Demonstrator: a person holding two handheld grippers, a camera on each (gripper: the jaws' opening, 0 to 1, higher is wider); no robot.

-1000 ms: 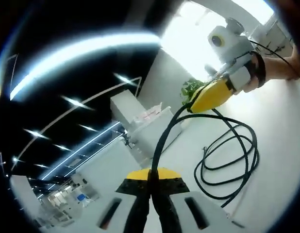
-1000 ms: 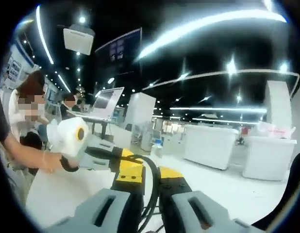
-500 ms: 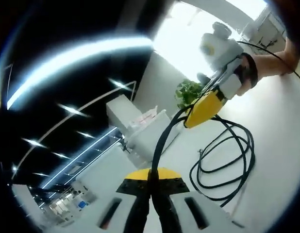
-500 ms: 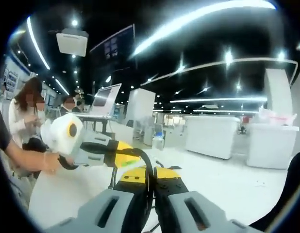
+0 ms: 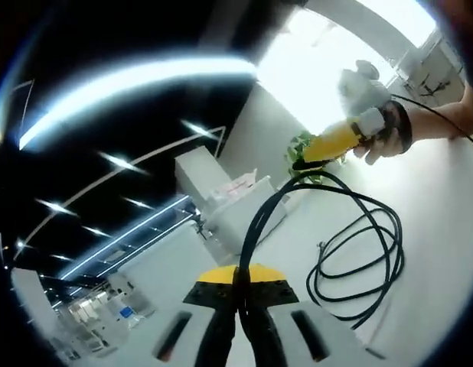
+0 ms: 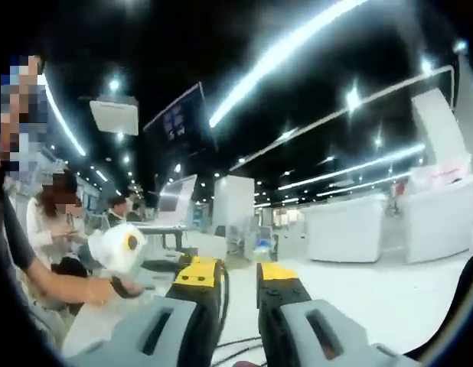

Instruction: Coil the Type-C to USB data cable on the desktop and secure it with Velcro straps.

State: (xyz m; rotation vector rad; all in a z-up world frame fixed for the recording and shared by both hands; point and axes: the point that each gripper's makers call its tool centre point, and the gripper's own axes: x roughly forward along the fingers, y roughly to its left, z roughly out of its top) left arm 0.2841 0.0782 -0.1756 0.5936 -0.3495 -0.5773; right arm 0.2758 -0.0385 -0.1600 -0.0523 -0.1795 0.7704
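My left gripper [image 5: 236,306] has its fingers closed on the black data cable [image 5: 359,252], whose loose loops lie on the white worktop [image 5: 443,229]. My right gripper [image 6: 238,287] fingers stand apart, the cable beside the left one. If I lift carelessly, I judge the unstrapped coil could spring apart or slip free.

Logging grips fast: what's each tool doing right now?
Left tool: closed on the black cable.
Right tool: open, cable running beside one jaw.

Cable [image 5: 359,252] coils on desk [image 5: 443,229], one strand between left gripper [image 5: 237,321] and right gripper [image 5: 328,145].
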